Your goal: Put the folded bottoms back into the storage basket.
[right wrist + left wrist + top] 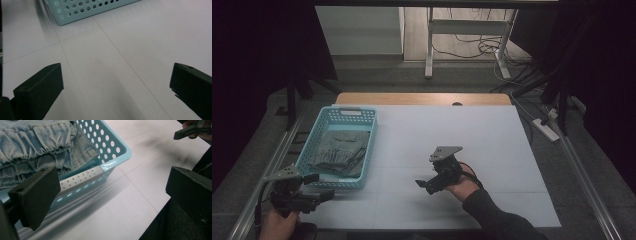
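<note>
A light blue perforated basket (310,146) stands at the table's left, holding a folded faded-denim garment (337,150). My left gripper (323,186) hovers open at the basket's near corner, just off the front left of the table. In the left gripper view, its jaws are spread wide on either side of the basket's grey-handled near rim (82,178), with the denim garment (37,142) behind. My right gripper (426,177) is open over the bare white table (452,140), right of the basket. Its own view has nothing between the jaws and the basket (82,10) far ahead.
The white tabletop (112,50) stretches free to the right and back. A wooden strip (422,98) edges the far side. Metal rails (267,165) run along both sides. Beyond are desk legs (429,45), floor cables and a power strip (546,127). The right gripper (190,131) appears far off.
</note>
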Demonstrator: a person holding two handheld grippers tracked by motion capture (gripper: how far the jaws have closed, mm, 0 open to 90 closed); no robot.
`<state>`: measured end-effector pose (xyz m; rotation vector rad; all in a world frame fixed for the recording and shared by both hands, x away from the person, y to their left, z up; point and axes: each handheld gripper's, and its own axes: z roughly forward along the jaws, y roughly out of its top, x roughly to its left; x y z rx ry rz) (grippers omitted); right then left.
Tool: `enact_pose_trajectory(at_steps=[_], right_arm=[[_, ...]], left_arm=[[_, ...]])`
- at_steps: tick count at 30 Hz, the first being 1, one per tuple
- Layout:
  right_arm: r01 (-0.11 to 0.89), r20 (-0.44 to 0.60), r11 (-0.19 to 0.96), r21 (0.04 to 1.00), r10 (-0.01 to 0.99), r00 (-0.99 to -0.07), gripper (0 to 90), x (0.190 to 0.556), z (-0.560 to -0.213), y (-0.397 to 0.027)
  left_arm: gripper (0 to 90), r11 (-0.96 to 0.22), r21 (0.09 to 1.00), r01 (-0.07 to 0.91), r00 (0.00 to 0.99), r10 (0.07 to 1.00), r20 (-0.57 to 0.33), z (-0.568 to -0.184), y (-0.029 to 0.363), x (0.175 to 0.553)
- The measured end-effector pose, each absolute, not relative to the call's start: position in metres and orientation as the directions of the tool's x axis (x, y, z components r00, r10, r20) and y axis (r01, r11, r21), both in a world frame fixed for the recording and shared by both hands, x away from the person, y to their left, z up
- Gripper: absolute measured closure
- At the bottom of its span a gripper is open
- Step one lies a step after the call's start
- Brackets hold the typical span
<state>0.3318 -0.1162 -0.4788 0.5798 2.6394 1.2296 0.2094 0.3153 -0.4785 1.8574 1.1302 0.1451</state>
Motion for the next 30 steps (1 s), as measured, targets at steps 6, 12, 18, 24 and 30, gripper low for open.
enact_pose_trajectory(at_steps=[6, 12, 18, 24, 30], right_arm=[[0.279, 0.015, 0.580, 0.765, 0.417, -0.909, 0.0, 0.326, -0.475, -0.125], [0.300, 0.040, 0.559, 0.773, 0.430, -0.902, 0.0, 0.322, -0.469, -0.138], [0.326, 0.053, 0.558, 0.763, 0.449, -0.892, 0.0, 0.318, -0.468, -0.149], [0.333, 0.043, 0.558, 0.760, 0.468, -0.883, 0.0, 0.312, -0.465, -0.159], [0.348, 0.034, 0.559, 0.753, 0.495, -0.868, 0.0, 0.308, -0.463, -0.171]], left_arm=[[0.3, -0.151, 0.753, 0.641, 0.570, 0.750, -0.336, -0.478, 0.315, 0.210], [0.3, -0.157, 0.751, 0.642, 0.569, 0.754, -0.329, -0.478, 0.314, 0.210], [0.0, -0.157, 0.749, 0.644, 0.567, 0.756, -0.328, -0.478, 0.314, 0.210], [0.0, -0.153, 0.749, 0.644, 0.564, 0.757, -0.331, -0.478, 0.314, 0.210], [0.0, -0.145, 0.750, 0.646, 0.560, 0.757, -0.336, -0.478, 0.315, 0.210]])
